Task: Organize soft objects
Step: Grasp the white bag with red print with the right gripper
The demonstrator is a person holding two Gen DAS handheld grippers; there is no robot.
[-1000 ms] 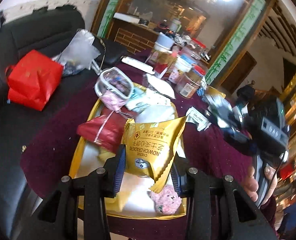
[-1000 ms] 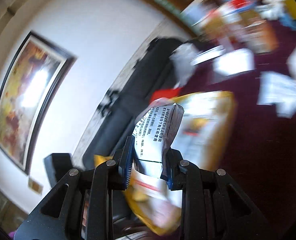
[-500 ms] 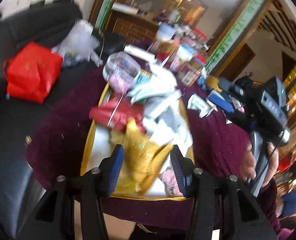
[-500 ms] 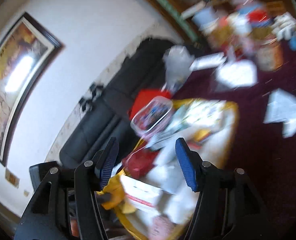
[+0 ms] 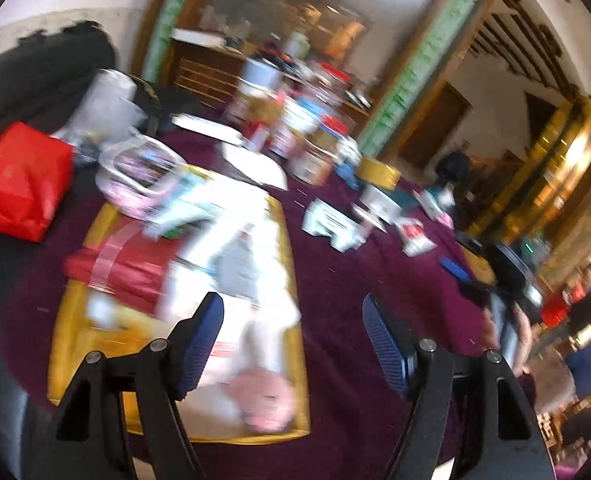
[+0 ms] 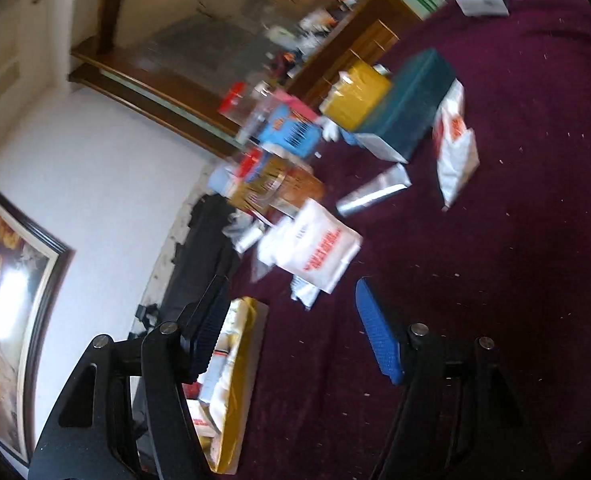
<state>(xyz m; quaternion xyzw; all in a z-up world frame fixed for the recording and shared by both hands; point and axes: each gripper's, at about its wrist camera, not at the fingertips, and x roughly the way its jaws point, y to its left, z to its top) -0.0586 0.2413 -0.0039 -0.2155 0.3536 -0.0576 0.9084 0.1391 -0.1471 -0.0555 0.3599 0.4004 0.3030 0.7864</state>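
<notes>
Maroon tablecloth [image 6: 495, 240] holds scattered packets [image 6: 315, 252] beside yellow tray [image 5: 291, 280].

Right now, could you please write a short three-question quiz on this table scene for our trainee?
1. True or false: the left gripper is clamped on a packet.
2. Which colour is the tablecloth: A green, B dark purple, C white?
3. Fill in: the red bag lies on the black ____ beside the table.

Key
1. False: its jaws stand open and empty, having just been opening, above the yellow tray.
2. B.
3. Sofa.
</notes>
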